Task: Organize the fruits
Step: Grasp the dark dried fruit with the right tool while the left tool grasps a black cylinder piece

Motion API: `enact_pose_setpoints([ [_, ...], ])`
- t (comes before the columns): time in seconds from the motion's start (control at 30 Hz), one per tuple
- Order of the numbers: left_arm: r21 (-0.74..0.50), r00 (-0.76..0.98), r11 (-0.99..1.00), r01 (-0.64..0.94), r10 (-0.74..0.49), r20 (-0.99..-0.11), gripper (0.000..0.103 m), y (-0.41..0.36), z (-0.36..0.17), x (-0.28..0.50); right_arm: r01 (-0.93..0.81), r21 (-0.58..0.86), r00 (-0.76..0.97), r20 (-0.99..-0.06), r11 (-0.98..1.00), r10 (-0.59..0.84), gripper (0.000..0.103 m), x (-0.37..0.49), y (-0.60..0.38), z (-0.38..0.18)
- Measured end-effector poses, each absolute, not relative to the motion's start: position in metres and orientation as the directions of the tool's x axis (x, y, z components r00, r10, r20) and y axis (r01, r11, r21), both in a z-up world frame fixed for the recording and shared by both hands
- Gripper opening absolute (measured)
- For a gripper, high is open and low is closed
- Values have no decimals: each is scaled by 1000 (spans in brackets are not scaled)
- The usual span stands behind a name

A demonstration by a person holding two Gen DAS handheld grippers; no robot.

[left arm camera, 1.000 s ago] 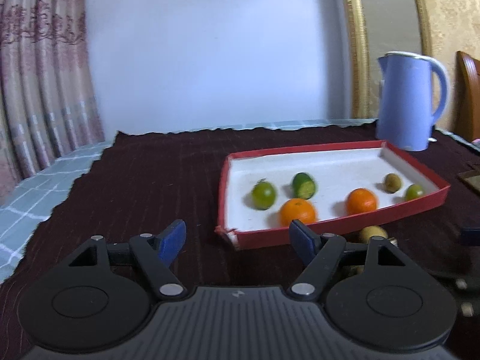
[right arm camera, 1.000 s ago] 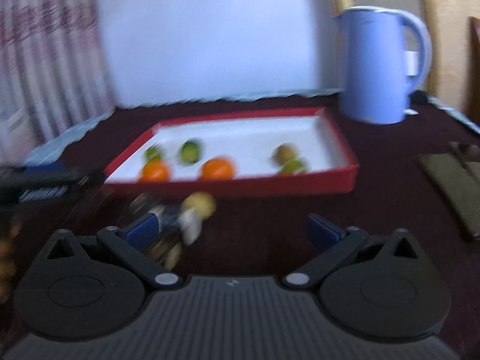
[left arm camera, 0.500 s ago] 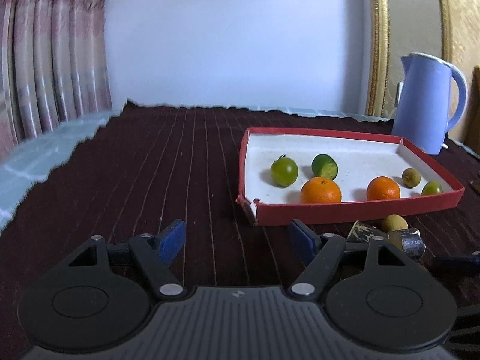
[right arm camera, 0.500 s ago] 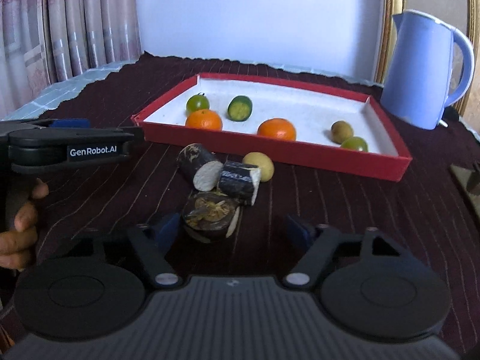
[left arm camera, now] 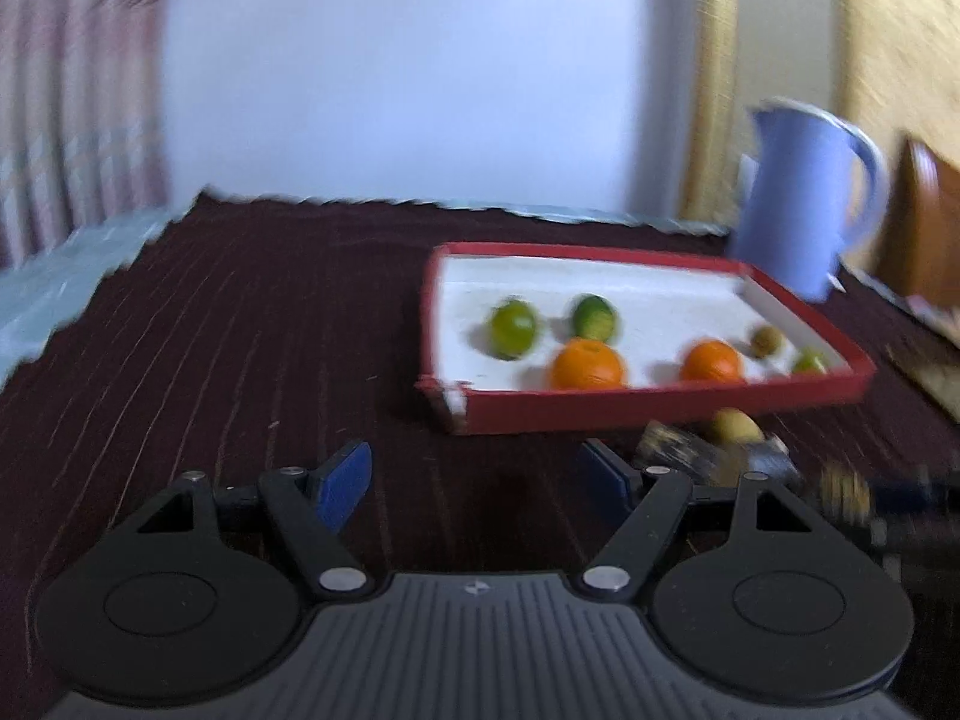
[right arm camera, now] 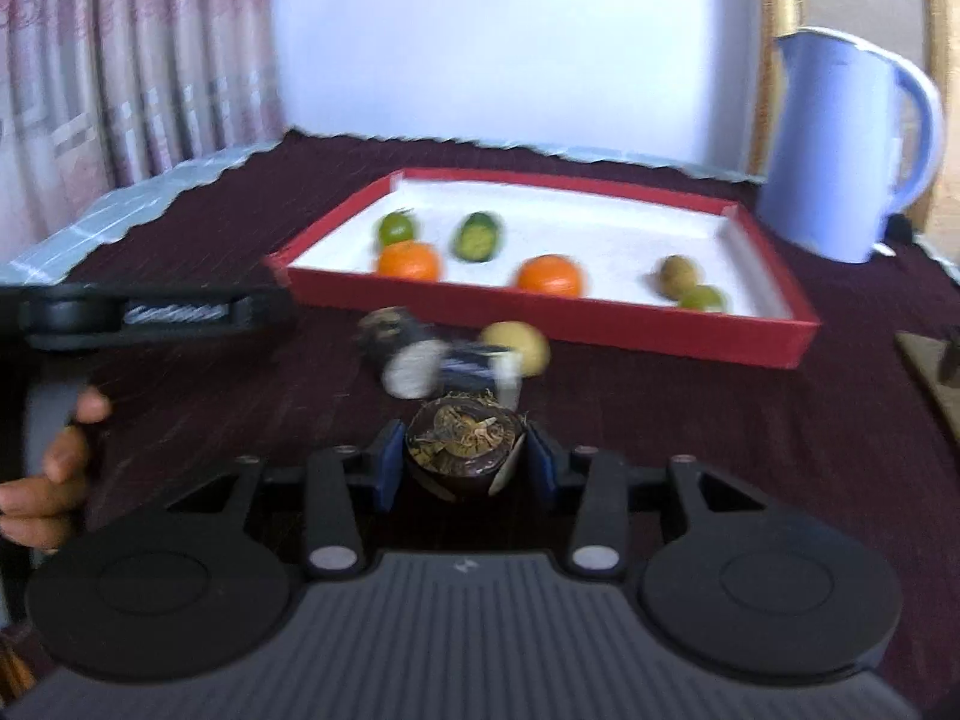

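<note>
A red tray (right arm camera: 540, 324) with a white floor holds two oranges (right arm camera: 408, 260), several green fruits (right arm camera: 477, 237) and a brownish one (right arm camera: 678, 273). In front of it, on the dark cloth, lie a small yellow fruit (right arm camera: 519, 345) and dark cut pieces (right arm camera: 414, 354). My right gripper (right arm camera: 462, 471) is closing, and its blue pads touch both sides of a dark brown fruit half (right arm camera: 462, 438). My left gripper (left arm camera: 474, 483) is open over bare cloth, left of the tray (left arm camera: 660, 405), with nothing between its fingers. It also appears from the side as the left gripper (right arm camera: 156, 312), held by a hand.
A pale blue kettle (right arm camera: 840, 144) stands behind the tray's right end. A flat brown object (right arm camera: 936, 378) lies at the right edge. The dark cloth (left arm camera: 240, 330) ends at a light checked one on the left, with curtains beyond.
The right jaws have gone from wide open to closed around the dark fruit half, after the gripper moved up to it. The left gripper's opening is unchanged; its view shifted slightly.
</note>
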State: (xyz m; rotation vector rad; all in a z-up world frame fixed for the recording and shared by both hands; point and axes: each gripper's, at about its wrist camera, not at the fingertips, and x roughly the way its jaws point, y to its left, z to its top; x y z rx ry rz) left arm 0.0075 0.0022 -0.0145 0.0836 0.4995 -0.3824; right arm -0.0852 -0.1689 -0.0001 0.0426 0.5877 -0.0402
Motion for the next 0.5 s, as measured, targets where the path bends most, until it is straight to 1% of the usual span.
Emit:
enact_pose_setpoints([
  [0.1,142,811,874,465,-356,-464,76,-21,-13,-9,94,56,835,-548,994,-48,41,-89,-188,-1],
  [0.2,262,813,820,508,-357,-459,76,-45,-14,-16,98,95,839,-543,991,-31,41,-91,-199,-5],
  [0.27,295,811,800,522,-359,-461,76,-57,-13,-16,94,105,841,-540,990,-22,41,-92,-202,-8],
  [0.5,350,782,737,579,-380,-493,76,-76,-17,-7,99,130,848,-530,986,-15,41,-93,-209,-14],
])
